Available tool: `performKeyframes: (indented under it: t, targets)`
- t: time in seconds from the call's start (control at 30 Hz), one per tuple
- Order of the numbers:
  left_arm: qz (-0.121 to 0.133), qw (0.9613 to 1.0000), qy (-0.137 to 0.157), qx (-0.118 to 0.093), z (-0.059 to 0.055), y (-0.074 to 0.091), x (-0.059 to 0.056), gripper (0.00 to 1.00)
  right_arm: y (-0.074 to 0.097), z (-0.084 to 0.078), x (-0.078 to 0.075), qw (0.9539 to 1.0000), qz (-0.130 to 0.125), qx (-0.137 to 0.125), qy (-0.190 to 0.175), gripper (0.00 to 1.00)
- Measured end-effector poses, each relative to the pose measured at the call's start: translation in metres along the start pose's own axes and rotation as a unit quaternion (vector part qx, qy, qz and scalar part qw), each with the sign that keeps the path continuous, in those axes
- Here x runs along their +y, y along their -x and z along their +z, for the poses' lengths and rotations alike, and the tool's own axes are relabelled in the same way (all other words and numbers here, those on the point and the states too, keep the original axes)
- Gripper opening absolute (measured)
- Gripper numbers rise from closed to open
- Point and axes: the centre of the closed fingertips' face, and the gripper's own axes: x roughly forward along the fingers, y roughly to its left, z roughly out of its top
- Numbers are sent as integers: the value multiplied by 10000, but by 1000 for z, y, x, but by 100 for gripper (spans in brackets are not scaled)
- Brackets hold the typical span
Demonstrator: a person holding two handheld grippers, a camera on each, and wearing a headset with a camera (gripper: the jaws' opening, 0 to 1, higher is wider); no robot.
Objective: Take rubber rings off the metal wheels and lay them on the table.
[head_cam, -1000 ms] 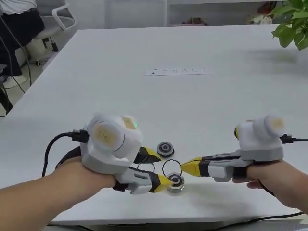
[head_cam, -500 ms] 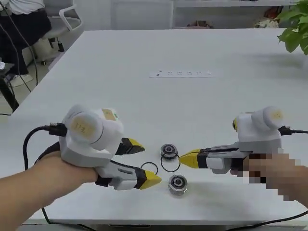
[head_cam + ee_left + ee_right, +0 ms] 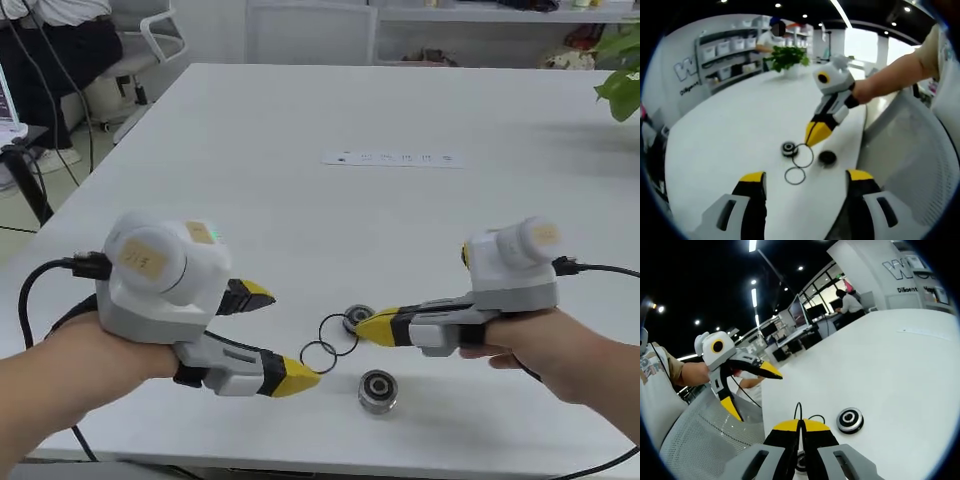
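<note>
Rubber ring (image 3: 321, 333) pinched tight in the right gripper (image 3: 362, 327), just beside the metal wheel (image 3: 352, 316). Why so low?

Reply: guessing it's to lay it flat on the bench (image 3: 300, 150); left gripper (image 3: 285, 337) gapes wide, empty.

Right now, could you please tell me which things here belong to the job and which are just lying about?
Job: near metal wheel, far metal wheel, pinched rubber ring in the right gripper, loose rubber ring on the table, left gripper open.
Lying about: white strip, plant, chair.
</note>
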Motion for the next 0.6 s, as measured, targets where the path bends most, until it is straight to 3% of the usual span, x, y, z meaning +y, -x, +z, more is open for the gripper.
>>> performKeyframes:
  t: [0.2,0.6]
  targets:
    - [95,9999,74,27,-7,7,5,70,-10,1,-1,10000,9,27,-77,0]
    - [242,9995,198,30,-14,17,12,71,-27,-13,0,9993,6,348,-166,0]
